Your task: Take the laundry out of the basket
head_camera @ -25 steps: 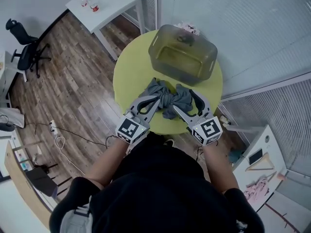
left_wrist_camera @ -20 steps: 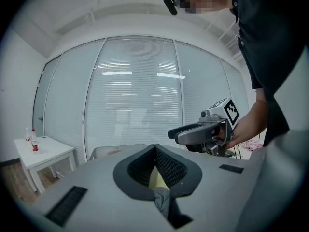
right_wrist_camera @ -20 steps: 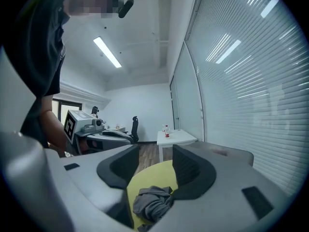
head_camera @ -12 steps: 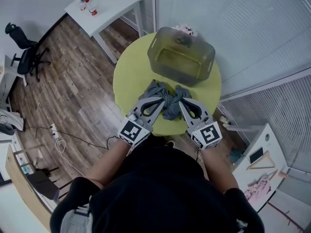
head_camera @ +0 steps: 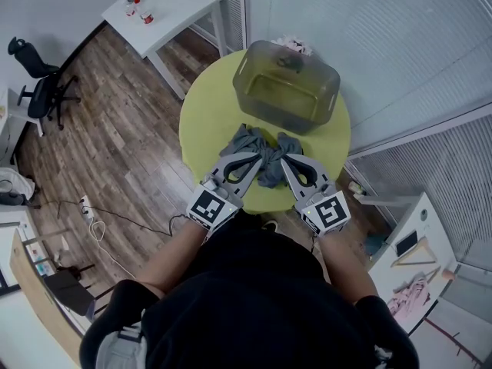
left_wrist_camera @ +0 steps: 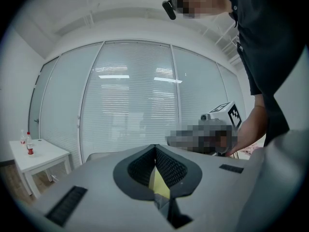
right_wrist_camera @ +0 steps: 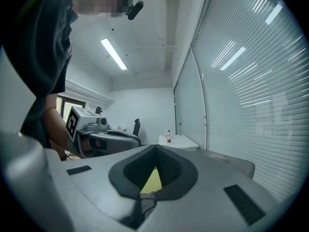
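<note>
The person is standing over a round yellow-green table (head_camera: pixel 207 121) in the middle of the head view, holding both grippers low and close together at the table's near edge. The grey garment (head_camera: pixel 265 146) is lying crumpled on the table, out of the basket (head_camera: pixel 265 108) and just below it in the frame, between the two grippers. The left gripper (head_camera: pixel 257 157) is reaching in from lower left and pinching the garment's left part; in its own view the jaws are meeting at the tips, with a fold of grey cloth caught low between the pads and the yellow table showing through the gap above it. The right gripper (head_camera: pixel 283 158) is reaching in from lower right. Its jaws have just been closing and are now pressing together on the garment's right part, a bit of grey cloth showing at their base in the right gripper view. The translucent grey basket is sitting at the table's far side, in the upper centre of the head view, apart from both grippers. A white side table (head_camera: pixel 173 2) carrying small bottles (head_camera: pixel 142 10) is standing on the wooden floor (head_camera: pixel 115 144) at upper left, and a black office chair (head_camera: pixel 34 79) is sitting near the left edge
</note>
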Motion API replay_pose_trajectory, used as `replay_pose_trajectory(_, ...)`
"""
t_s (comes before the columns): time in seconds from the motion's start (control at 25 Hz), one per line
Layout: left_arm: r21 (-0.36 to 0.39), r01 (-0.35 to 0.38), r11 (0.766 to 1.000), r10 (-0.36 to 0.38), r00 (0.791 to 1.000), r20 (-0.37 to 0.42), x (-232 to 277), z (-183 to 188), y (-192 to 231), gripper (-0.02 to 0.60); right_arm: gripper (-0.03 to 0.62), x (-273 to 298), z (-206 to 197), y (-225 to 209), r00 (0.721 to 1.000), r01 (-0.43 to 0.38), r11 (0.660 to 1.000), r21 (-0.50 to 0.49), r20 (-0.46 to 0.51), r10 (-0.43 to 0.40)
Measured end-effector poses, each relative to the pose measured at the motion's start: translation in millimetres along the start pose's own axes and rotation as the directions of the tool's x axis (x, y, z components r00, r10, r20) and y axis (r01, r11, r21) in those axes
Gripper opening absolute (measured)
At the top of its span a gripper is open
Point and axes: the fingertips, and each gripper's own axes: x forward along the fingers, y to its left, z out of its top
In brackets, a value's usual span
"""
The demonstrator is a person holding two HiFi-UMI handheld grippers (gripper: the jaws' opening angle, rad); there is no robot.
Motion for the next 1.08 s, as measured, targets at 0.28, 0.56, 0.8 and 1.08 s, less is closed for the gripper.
replay_pose_trajectory(0.28, 0.001, 0.003, 1.0, -0.003, 1.0, -0.004, 2, -1, -3, 0.009, 0.023, -2, -2, 1, 1.0, -0.009, 1.0, -0.002, -0.003, 0.009)
replay_pose_trajectory(0.56, -0.009, -0.005, 1.0, 0.005, 1.0, 0.002, 6, -2, -5, 0.009, 0.023, -5, 0, -2, 1.0, -0.013, 1.0, 0.002, 0.001, 0.013)
replay_pose_trajectory(0.8, -0.011, -0.001, 1.0, 0.001, 1.0, 0.016, 9, 0, -9, 0.009, 0.023, -10, 3, -1, 1.0, -0.019, 1.0, -0.004, 0.004, 0.019)
replay_pose_trajectory(1.08, 0.009, 0.013, 1.0, -0.013, 1.0, 0.007, 14, 3, -14, 0.009, 0.023, -17, 1, -7, 1.0, -0.011, 1.0, 0.002, 0.0, 0.011)
